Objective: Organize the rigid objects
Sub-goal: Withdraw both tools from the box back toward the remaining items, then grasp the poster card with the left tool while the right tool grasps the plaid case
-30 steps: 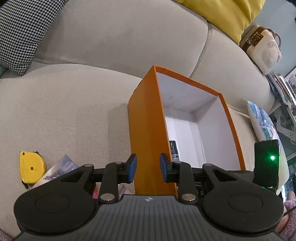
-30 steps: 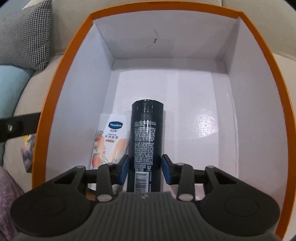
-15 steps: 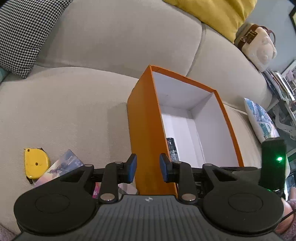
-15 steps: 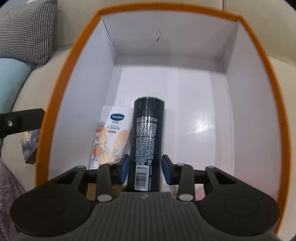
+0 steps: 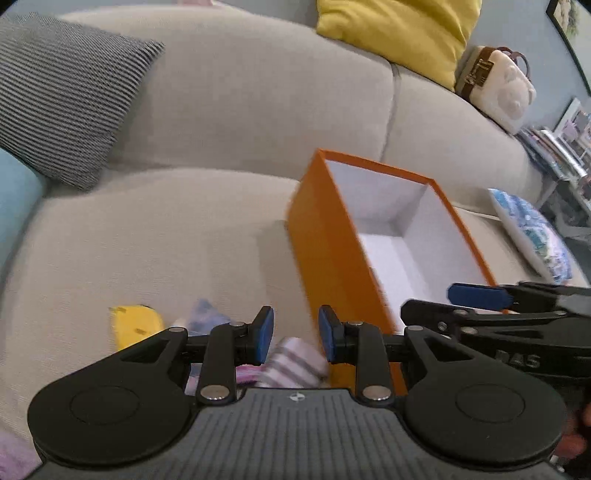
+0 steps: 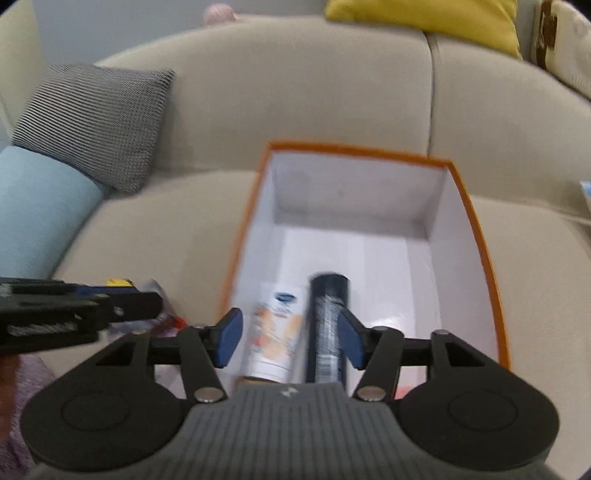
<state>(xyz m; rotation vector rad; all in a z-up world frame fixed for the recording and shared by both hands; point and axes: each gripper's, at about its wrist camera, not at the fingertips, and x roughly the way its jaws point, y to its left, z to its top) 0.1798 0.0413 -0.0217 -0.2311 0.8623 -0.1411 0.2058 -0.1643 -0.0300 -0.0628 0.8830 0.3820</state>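
Black spray can (image 6: 327,325): cylindrical, barcoded, lying lengthwise in orange box (image 6: 480,243), cap away; right gripper (image 6: 290,339) jaws opening, pads clear of it.

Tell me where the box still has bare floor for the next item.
Inside the orange box, the floor is bare along the right wall and toward the far wall. The black bottle and white tube crowd the near left side.

We see a beige sofa (image 5: 229,110) with a houndstooth cushion (image 5: 62,96), a yellow cushion (image 5: 399,29), and pale blue wall (image 5: 517,33) behind.
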